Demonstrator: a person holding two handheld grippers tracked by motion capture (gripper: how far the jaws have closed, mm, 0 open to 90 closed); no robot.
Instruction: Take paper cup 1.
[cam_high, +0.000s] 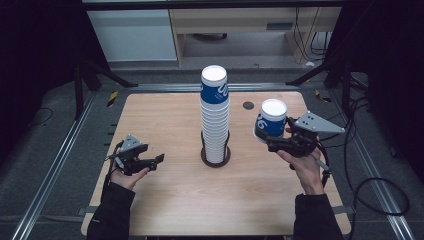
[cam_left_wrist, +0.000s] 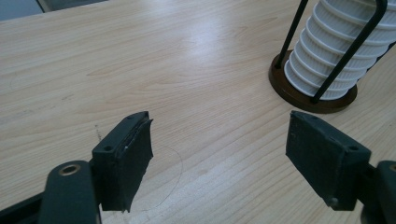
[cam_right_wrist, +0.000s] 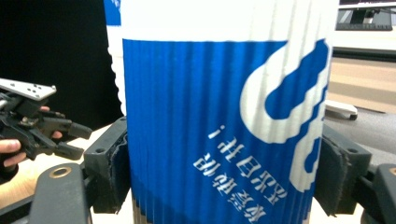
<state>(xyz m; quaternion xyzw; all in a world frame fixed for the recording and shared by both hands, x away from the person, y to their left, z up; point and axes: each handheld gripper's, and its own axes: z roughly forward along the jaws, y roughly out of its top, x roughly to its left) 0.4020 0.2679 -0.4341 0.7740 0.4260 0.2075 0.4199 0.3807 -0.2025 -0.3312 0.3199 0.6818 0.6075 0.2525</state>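
The cup (cam_high: 271, 120) is ribbed paper, blue with a white logo and small white print, held upside down with its white bottom on top. It is above the table (cam_high: 175, 200), at about 3 o'clock from the tall stack of cups (cam_high: 215, 117). In the right gripper view the cup's (cam_right_wrist: 224, 126) top and bottom edges are cut off. The right gripper (cam_high: 277, 142) pinches the cup on both sides. The left gripper (cam_high: 155, 162) rests low at 8 o'clock from the stack, jaws spread with nothing between them.
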